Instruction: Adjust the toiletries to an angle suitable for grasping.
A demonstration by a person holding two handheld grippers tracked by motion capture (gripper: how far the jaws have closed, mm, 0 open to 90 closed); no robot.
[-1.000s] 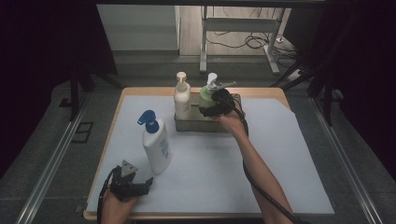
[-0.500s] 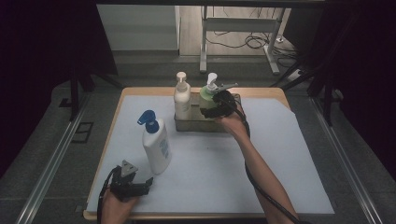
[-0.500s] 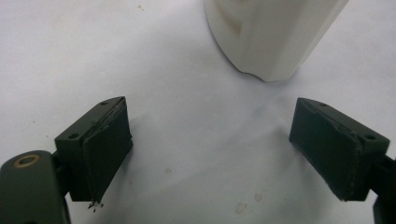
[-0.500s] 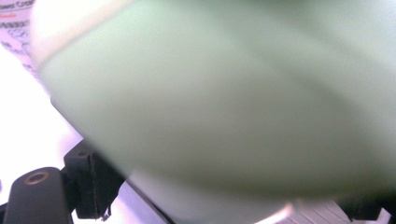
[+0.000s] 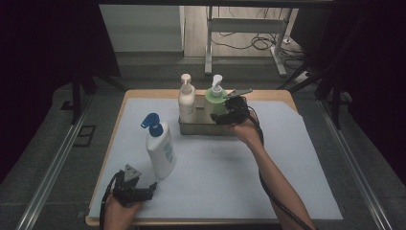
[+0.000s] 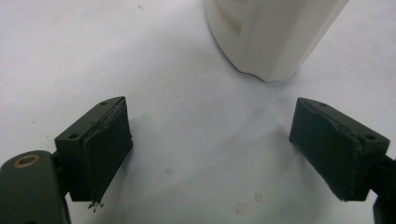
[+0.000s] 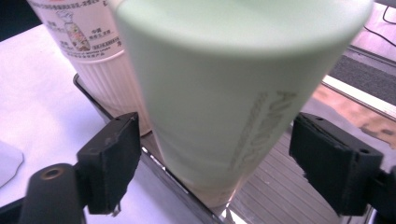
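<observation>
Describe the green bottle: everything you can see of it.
The green bottle is a pale, matte green pump bottle, plastic by its look, with a white pump head and faint raised lettering running up its side. It stands upright in the metal tray at the far side of the table, close beside the cream bottle. The right gripper has its fingers on either side of the body; a gap shows at each, so neither pad presses on it, and the jaws have just been closing.

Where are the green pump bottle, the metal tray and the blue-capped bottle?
green pump bottle (image 7: pixel 224 107), right gripper view, middle of its body
metal tray (image 5: pixel 206 129), high view, front wall
blue-capped bottle (image 5: pixel 161 151), high view, white body
</observation>
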